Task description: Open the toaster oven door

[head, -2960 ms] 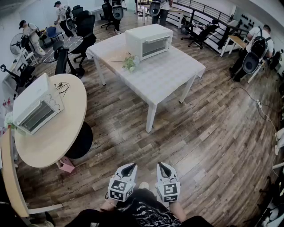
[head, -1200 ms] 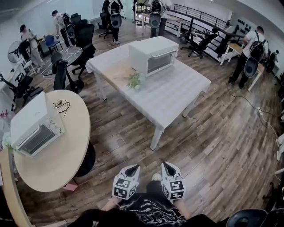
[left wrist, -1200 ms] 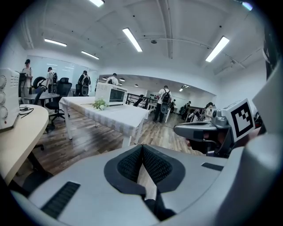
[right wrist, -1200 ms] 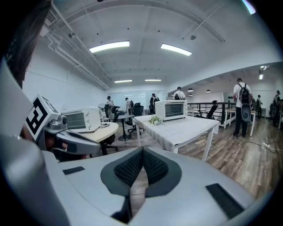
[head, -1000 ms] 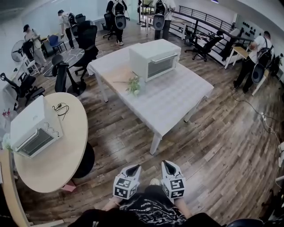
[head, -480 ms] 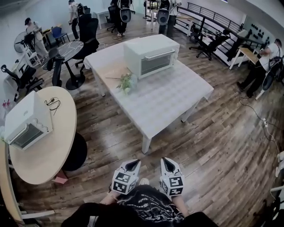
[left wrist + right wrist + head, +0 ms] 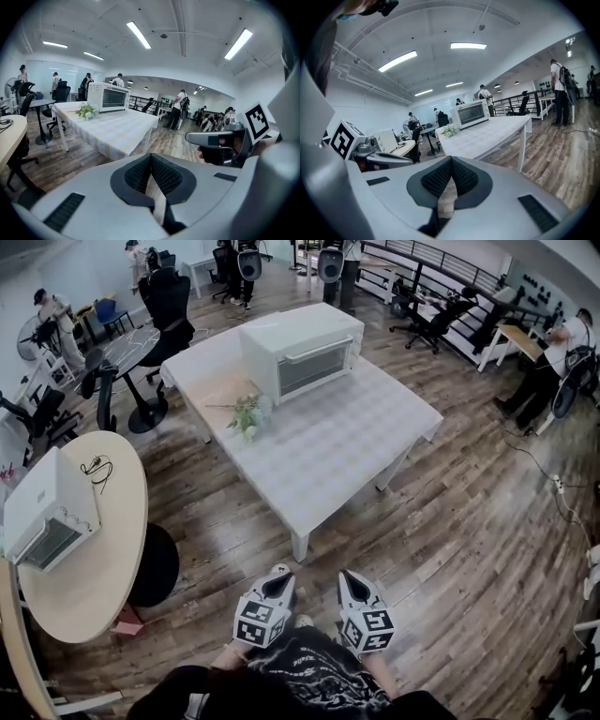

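Observation:
A white toaster oven [image 7: 300, 348] stands on the far part of a white table [image 7: 347, 442], its glass door closed and its handle along the top edge. It also shows in the left gripper view as the oven [image 7: 108, 97] and in the right gripper view as the oven [image 7: 471, 113], far ahead in both. My left gripper [image 7: 278, 579] and right gripper [image 7: 352, 579] hang side by side near my body, just short of the table's near corner, well apart from the oven. The left gripper [image 7: 151, 157] and the right gripper [image 7: 451, 161] are both shut with nothing between the pads.
A small potted plant [image 7: 246, 415] sits on the white table left of the oven. A second toaster oven [image 7: 47, 507] rests on a round wooden table [image 7: 89, 568] at the left. Office chairs [image 7: 164, 296] and several people stand at the back; wood floor lies to the right.
The white table and its oven have come nearer and shifted left in the head view as I walked forward. Both grippers stayed shut and low in front of me.

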Tool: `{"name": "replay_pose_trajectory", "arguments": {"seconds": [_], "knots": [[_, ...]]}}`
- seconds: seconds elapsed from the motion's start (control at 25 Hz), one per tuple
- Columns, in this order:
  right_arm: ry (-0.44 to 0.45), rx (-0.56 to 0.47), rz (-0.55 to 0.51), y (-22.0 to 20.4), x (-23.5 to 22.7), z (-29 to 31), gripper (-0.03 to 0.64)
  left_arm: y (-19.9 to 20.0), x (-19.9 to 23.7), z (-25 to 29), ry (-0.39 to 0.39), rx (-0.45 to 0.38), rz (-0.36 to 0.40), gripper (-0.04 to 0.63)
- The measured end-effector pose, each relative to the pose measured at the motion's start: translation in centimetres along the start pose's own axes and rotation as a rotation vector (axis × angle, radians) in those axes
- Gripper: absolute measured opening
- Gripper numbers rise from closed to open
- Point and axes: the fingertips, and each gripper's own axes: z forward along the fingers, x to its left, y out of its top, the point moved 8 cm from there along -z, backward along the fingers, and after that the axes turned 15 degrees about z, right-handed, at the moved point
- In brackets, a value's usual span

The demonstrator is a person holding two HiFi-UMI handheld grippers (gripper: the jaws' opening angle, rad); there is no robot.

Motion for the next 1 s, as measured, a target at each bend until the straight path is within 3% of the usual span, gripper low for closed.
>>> {"name": "replay_pose_trajectory", "arguments": {"seconds": [0.44, 0.68, 1.0], "knots": [[-0.061, 0.014, 0.048, 5.4, -3.3, 7.3, 0.009, 4.9, 7.0, 8.6, -0.064, -0.041, 0.009, 0.02], [-0.098, 0.004, 0.048, 9.6, -3.9, 14.5, 0.009, 8.4, 13.9, 13.6, -0.095, -0.07, 0.034, 0.02], [-0.145, -0.024, 0.079, 14.5, -4.4, 23.3, 0.009, 11.0, 22.9, 18.2, -0.07, -0.091, 0.026, 0.02]]}}
